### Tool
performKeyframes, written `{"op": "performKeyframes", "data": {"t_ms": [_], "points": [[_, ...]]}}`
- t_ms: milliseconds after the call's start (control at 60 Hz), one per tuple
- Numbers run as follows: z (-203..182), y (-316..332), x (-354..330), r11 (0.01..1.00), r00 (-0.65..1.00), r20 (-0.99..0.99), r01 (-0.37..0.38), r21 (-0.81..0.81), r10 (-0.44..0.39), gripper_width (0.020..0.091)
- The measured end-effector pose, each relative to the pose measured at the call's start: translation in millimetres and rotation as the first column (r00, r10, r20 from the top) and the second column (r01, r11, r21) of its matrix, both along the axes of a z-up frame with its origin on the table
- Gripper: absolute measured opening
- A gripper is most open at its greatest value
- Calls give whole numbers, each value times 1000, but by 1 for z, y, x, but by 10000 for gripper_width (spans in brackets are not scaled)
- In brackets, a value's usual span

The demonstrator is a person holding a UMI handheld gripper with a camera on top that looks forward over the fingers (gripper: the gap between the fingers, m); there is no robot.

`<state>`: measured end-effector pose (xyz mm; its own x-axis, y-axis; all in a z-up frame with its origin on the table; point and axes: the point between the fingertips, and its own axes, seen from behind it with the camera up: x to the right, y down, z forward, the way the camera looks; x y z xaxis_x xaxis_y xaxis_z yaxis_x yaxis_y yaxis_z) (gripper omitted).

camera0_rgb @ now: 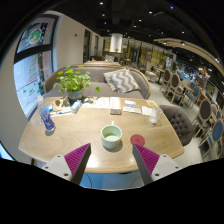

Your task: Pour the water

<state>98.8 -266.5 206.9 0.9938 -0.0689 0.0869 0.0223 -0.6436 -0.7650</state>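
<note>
A pale green cup point(111, 136) stands near the front edge of a light wooden table point(85, 128), just ahead of my fingers. A small red coaster point(138, 139) lies right of the cup. My gripper point(108, 160) hangs in front of the table edge, open, with nothing between its magenta pads point(76, 157). A blue bottle-like object point(47, 120) stands toward the table's left end.
A potted green plant point(73, 82) sits at the table's far side, with books and papers point(120, 104) near it. A grey patterned sofa point(128, 82) stands behind the table, an armchair point(181, 120) to the right. More chairs line the room's right side.
</note>
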Motion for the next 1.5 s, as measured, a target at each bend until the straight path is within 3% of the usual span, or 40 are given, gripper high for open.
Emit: {"op": "performKeyframes", "data": {"t_ms": [133, 250, 500, 767, 1017, 1117, 1200, 1233, 1433, 1500], "points": [[-8, -2, -19, 999, 1000, 0, 27, -18, -27, 863], [-31, 9, -85, 999, 1000, 1, 29, -27, -29, 863], [-67, 34, -241, 997, 991, -109, -73, -1, 73, 857], [-82, 128, -355, 972, 969, -144, -179, 151, 201, 859], [-112, 231, -374, 964, 984, -78, -138, 228, 159, 855], [-121, 254, -378, 963, 985, -87, -124, 241, 149, 762], [-126, 260, -378, 963, 987, -85, -115, 245, 139, 603], [-125, 266, -377, 960, 987, -86, -110, 256, 136, 497], [-121, 256, -372, 962, 984, -101, -118, 245, 147, 379], [-112, 253, -369, 961, 982, -113, -116, 251, 148, 378]]}}
